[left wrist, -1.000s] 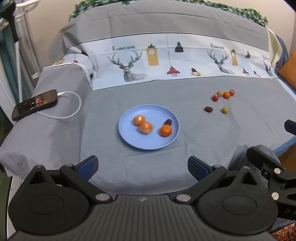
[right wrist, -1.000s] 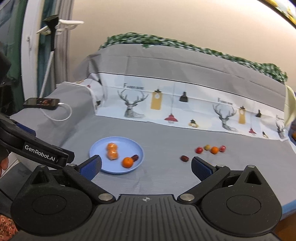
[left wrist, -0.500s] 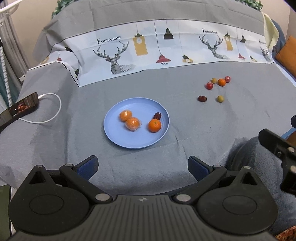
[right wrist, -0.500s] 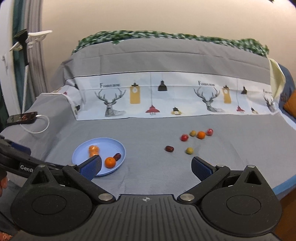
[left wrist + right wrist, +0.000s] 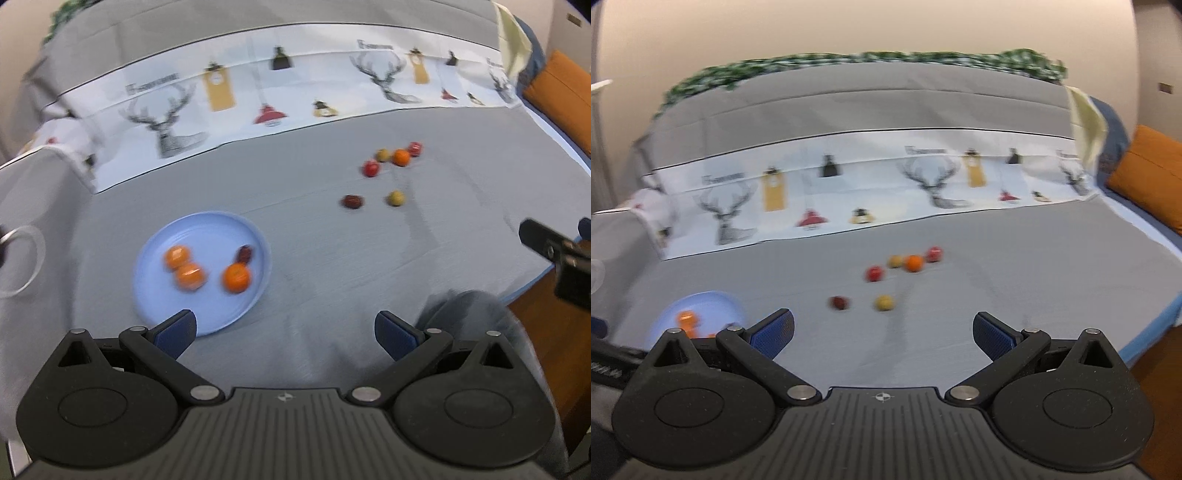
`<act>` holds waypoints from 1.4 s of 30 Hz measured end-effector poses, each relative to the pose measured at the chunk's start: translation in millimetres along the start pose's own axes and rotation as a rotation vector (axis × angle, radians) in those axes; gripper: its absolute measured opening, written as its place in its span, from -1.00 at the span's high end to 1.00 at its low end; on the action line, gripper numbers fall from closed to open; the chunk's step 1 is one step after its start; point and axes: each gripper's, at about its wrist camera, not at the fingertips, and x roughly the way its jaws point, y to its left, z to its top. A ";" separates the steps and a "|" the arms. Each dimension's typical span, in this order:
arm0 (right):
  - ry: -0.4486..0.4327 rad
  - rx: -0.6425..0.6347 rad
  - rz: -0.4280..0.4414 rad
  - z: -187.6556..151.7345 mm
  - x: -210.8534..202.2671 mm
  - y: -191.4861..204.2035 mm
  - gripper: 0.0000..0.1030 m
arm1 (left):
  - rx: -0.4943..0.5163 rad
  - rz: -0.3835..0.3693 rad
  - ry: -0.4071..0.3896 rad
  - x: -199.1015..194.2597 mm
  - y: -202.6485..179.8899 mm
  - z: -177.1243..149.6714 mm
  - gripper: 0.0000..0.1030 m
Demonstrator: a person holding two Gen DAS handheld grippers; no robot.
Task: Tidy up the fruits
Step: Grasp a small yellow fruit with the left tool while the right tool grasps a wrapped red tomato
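loose fruits: six small fruits are lying on the grey sheet point(image 5: 1015, 266), well apart from the plate: a dark red fruit point(image 5: 839, 302) and a yellowish fruit point(image 5: 884, 303) nearest, then a row behind them made of a red fruit point(image 5: 874, 273), a second yellowish fruit point(image 5: 895, 261), a small orange fruit point(image 5: 914, 263) and a second red fruit point(image 5: 934, 254).
what is changing: both views are smearing with motion; against half a second ago the loose fruits are sitting larger and more central in the right wrist view, while the plate is sliding off to its lower left.
meaning for the task: judging by that, the right gripper is swinging toward the scattered group to fetch the next fruit; nothing is being carried yet, so the sorting looks partly done.
blue plate point(image 5: 225, 225): it is resting flat on the sheet and holding three oranges point(image 5: 236, 277) and one dark red fruit point(image 5: 245, 253), the latter touching or just beside the nearest orange.
right gripper point(image 5: 882, 326): its blue pads are standing wide apart with nothing between them, hanging above the sheet, short of the fruits.
left gripper point(image 5: 284, 330): its pads are likewise spread and empty, hovering near the plate's front rim.
surroundings: a printed deer cloth point(image 5: 923, 184) is draping behind the sheet, an orange cushion point(image 5: 1148, 177) is showing at the right edge, and a white cable loop point(image 5: 22, 262) is lying at the left.
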 end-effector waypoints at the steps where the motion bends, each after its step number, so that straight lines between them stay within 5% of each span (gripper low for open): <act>1: -0.001 0.008 -0.018 2.5 7.3 -9.1 -0.98 | 0.007 -0.009 0.003 7.4 -6.4 6.0 -0.99; 9: 0.046 0.057 -0.145 25.1 93.8 -78.0 -0.98 | 0.043 -0.110 0.035 83.2 -69.7 67.0 -0.99; 18: 0.091 0.061 -0.188 35.6 171.8 -114.6 -0.98 | 0.123 -0.146 0.048 156.7 -126.2 103.1 -0.99; 29: 0.118 -0.012 -0.088 30.1 291.0 -125.6 -0.98 | 0.246 0.000 -0.008 212.6 -140.9 94.3 -0.99; 38: 0.219 -0.088 -0.061 1.8 362.0 -121.3 -0.99 | 0.361 -0.031 -0.068 246.4 -173.5 100.7 -0.99; 42: 0.194 -0.099 -0.026 13.0 381.1 -128.5 -0.99 | 0.459 -0.072 -0.089 262.5 -178.3 118.4 -0.93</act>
